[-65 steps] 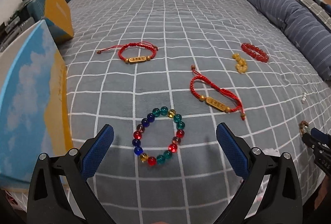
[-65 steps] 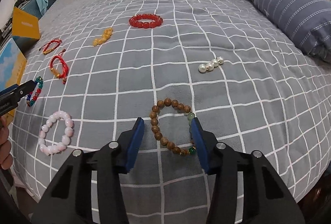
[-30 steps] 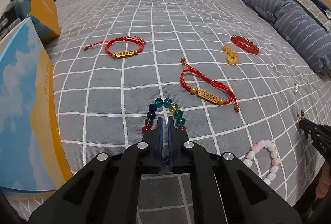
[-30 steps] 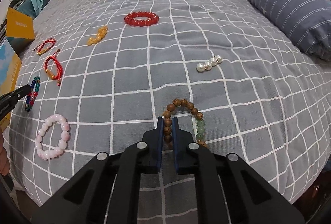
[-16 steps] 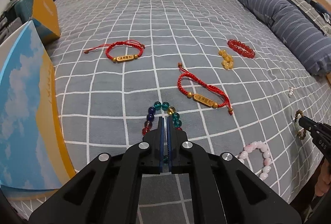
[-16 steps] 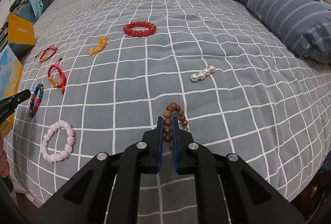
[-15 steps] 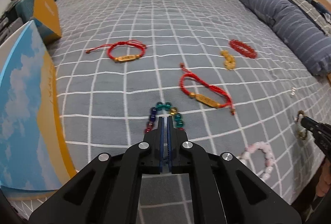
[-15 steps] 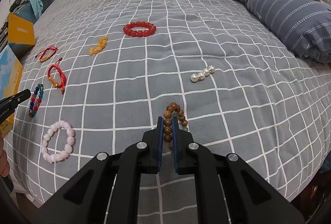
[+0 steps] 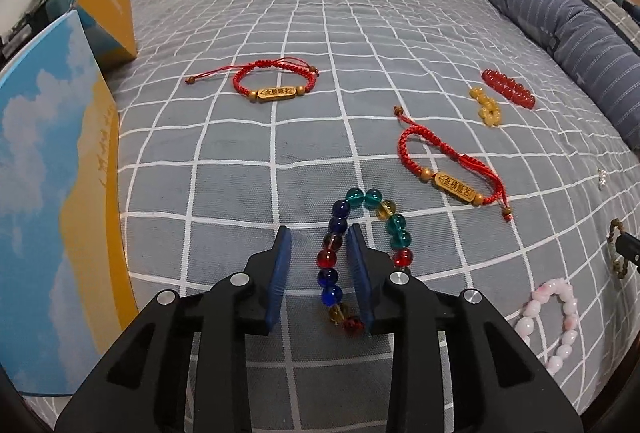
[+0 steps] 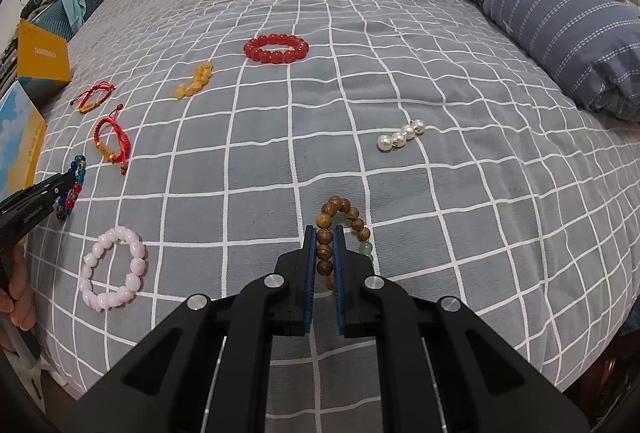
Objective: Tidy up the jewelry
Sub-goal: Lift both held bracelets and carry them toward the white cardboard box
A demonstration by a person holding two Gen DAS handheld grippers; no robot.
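On the near edge of the bed (image 10: 400,33), both grippers are at work. The left gripper (image 9: 320,245) has its fingers parted a little around one side of the glass bracelet (image 9: 366,233), whose beads lie between them without being clamped. The right gripper (image 10: 323,247) has its fingers closed on the wooden bracelet (image 10: 340,229), pinching one strand of beads. Nothing looks sorted yet: two red cord bracelets (image 9: 276,83), the amber beads (image 10: 194,79), the red bracelet (image 10: 276,49), the pearls (image 10: 400,135) and the pink bracelet (image 10: 114,269) lie scattered, well apart. Boxes (image 9: 52,161) stand at the left edge, perhaps the destination. Most of the job seems left.
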